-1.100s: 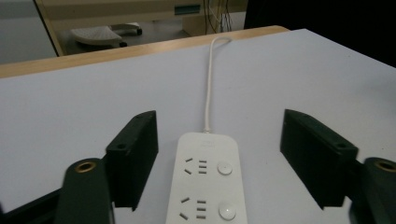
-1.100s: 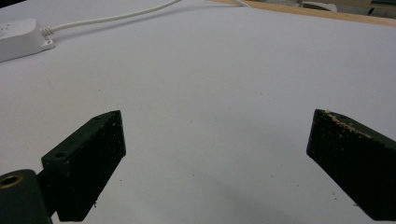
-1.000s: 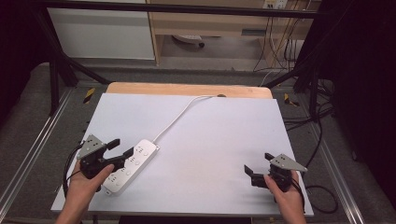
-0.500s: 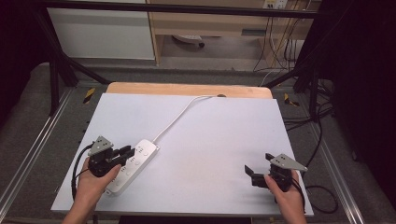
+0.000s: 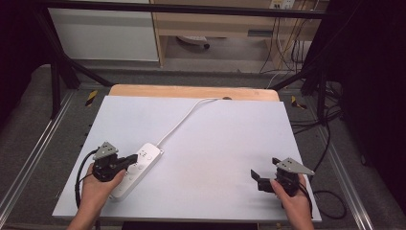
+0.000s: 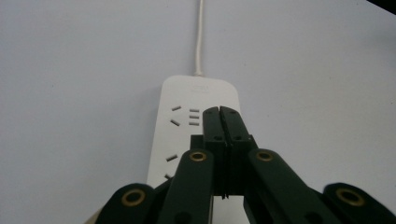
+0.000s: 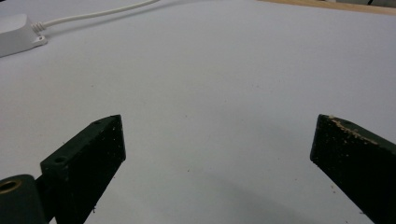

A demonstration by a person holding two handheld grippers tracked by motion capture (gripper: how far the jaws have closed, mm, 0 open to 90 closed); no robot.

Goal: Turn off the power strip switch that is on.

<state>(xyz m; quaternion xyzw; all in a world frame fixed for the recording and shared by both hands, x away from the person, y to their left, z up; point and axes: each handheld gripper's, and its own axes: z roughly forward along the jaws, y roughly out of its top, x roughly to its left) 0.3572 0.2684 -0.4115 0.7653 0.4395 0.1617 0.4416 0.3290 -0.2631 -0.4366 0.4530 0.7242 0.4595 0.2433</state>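
A white power strip (image 5: 139,168) lies on the white table top at the near left, its white cable (image 5: 184,118) running to the far edge. My left gripper (image 5: 128,161) hovers over the strip's near half with its jaws pressed together and nothing between them; in the left gripper view its tips (image 6: 219,111) sit above the strip (image 6: 196,100) beside the socket slots. My right gripper (image 5: 254,176) rests near the front right of the table, jaws wide apart and empty (image 7: 217,140). The strip's cable end (image 7: 16,32) shows at the upper left of the right gripper view.
The white board (image 5: 225,143) lies on a wooden table whose far edge (image 5: 191,91) shows. Black frame legs (image 5: 57,72) and loose cables (image 5: 330,124) stand around the table. A white cabinet (image 5: 105,33) and wooden shelf are beyond.
My left gripper has closed its jaws and moved right over the power strip. The right gripper has stayed in place.
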